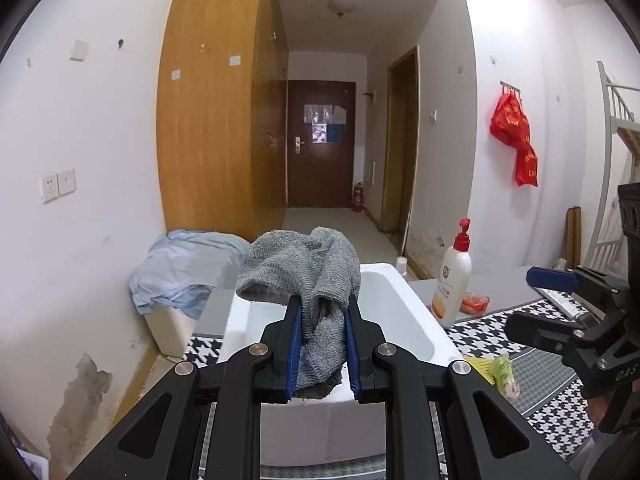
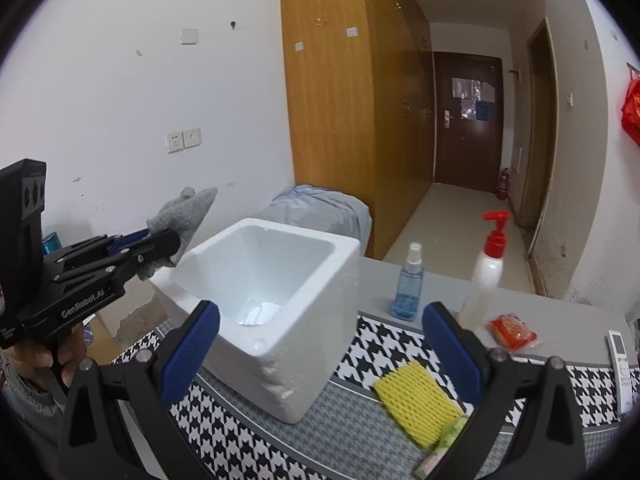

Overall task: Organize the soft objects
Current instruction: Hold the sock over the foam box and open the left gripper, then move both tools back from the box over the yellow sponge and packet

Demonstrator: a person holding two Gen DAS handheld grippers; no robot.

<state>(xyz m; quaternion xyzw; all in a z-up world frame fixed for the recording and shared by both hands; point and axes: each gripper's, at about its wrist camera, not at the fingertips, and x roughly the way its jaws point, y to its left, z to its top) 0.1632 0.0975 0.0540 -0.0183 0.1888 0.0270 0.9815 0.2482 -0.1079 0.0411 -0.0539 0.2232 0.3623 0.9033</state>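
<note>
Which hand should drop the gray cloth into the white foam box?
Left. Its jaws already clamp the gray cloth right beside the foam box; the right gripper is open and empty.

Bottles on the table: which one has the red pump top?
The taller white bottle, standing right of the small clear blue spray bottle, which has a plain white nozzle. Both stand upright behind the houndstooth mat.

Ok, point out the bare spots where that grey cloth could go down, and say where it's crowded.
The white foam box is nearly bare inside, only something pale at its bottom; the left gripper holds the grey cloth just over it. The patterned mat in front of the box is free. Crowded: right of the box, around the blue spray bottle, lotion pump bottle, red packet and yellow foam net.
</note>
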